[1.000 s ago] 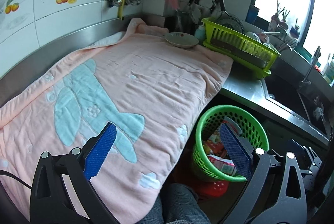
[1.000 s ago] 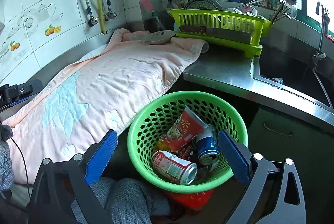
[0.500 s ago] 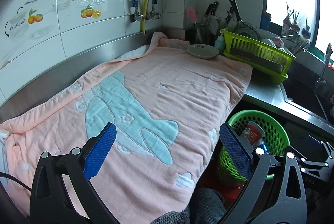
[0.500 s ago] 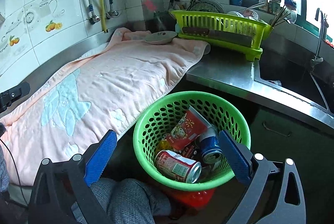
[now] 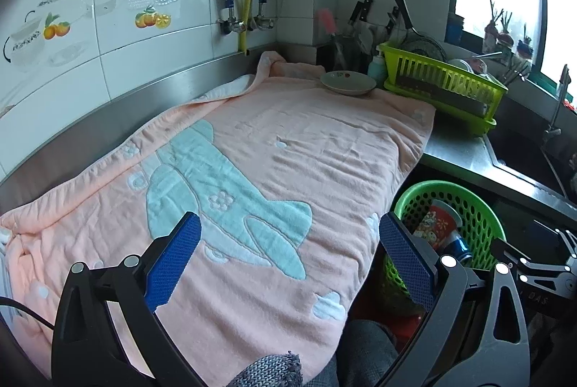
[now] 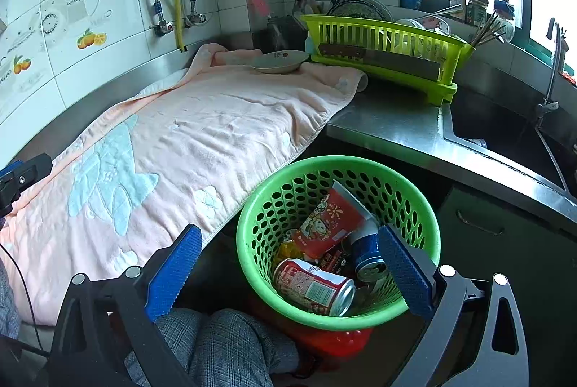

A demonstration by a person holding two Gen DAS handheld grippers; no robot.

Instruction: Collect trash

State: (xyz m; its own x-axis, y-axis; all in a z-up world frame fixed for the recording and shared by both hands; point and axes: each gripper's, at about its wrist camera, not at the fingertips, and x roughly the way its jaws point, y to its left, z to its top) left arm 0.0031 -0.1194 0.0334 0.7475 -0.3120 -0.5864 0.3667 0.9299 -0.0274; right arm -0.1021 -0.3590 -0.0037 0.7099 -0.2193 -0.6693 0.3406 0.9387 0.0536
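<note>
Right wrist view puts the round green perforated plastic basket (image 6: 337, 235) in the lower centre of the frame, standing on something red below the counter edge. Inside it lie a red drink can (image 6: 313, 286) on its side at the front, a blue can (image 6: 366, 252) to its right, a red printed paper cup (image 6: 330, 219) tilted against the back wall, and a yellow wrapper (image 6: 288, 250) beneath. The right gripper (image 6: 288, 270) hangs over the basket with its blue-padded jaws spread wide and nothing between them.

Left wrist view shows the same basket (image 5: 479, 210) at lower right, beside the hanging edge of a peach-pink towel with a pale blue aeroplane pattern (image 5: 252, 178), which covers the steel counter. The left gripper (image 5: 288, 259) is over the towel, jaws likewise wide apart and empty.

At the towel's far end, upper centre, sits a shallow cream ceramic dish (image 5: 348, 82), just beside a lime-green plastic dish rack (image 5: 443, 88) holding cookware. A steel sink (image 6: 505, 131) lies at right, under a bright window. White tiles with fruit and teapot decals (image 5: 108, 8) fill the upper left.
</note>
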